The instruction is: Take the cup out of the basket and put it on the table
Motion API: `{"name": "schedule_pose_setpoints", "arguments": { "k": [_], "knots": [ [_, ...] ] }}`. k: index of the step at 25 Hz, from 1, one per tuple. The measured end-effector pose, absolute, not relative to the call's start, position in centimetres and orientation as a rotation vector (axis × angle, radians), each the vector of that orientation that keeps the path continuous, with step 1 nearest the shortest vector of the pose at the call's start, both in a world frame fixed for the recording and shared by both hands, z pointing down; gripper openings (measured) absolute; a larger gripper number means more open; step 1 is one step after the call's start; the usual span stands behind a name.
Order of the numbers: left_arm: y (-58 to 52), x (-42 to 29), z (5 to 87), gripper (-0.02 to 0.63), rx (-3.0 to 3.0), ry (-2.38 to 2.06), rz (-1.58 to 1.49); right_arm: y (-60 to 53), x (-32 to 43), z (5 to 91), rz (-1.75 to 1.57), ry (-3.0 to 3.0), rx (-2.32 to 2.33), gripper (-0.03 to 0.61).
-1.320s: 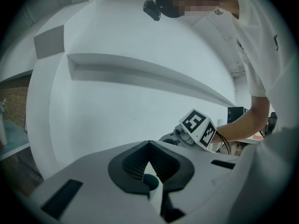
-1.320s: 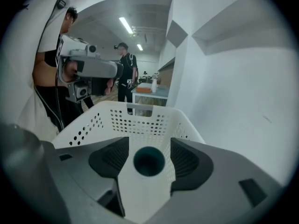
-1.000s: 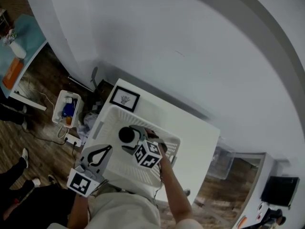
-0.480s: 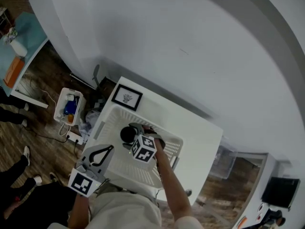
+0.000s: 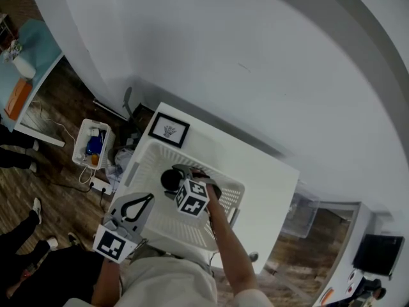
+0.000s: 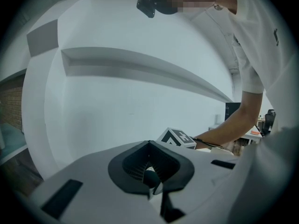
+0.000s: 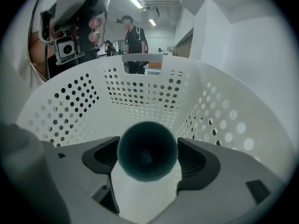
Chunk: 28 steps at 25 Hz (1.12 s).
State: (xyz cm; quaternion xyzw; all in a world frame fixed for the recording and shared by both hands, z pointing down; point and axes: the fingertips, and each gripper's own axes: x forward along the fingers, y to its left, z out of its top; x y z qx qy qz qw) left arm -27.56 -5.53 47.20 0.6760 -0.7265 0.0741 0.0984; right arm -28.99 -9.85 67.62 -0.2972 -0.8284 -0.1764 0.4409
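Now | right hand-held gripper (image 7: 148, 158) clamps cup (image 7: 146, 149) | basket (image 7: 145, 90) walls surround | framed picture (image 5: 168, 130) nearby

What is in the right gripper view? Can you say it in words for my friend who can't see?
The right gripper holds a white cup with a dark inside between its jaws, the cup's open mouth facing the camera. Around it rise the white, hole-dotted walls of the basket, and a person stands in the room beyond.
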Motion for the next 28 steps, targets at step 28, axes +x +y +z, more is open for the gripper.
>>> {"name": "schedule_pose_setpoints", "arguments": {
  "k": [28],
  "knots": [
    [-6.6,-23.9,45.5,0.002,2.111,-2.096,0.216,-10.9,-24.5,57.1,-0.346,-2.207,-0.628,0.382]
  ]
}}
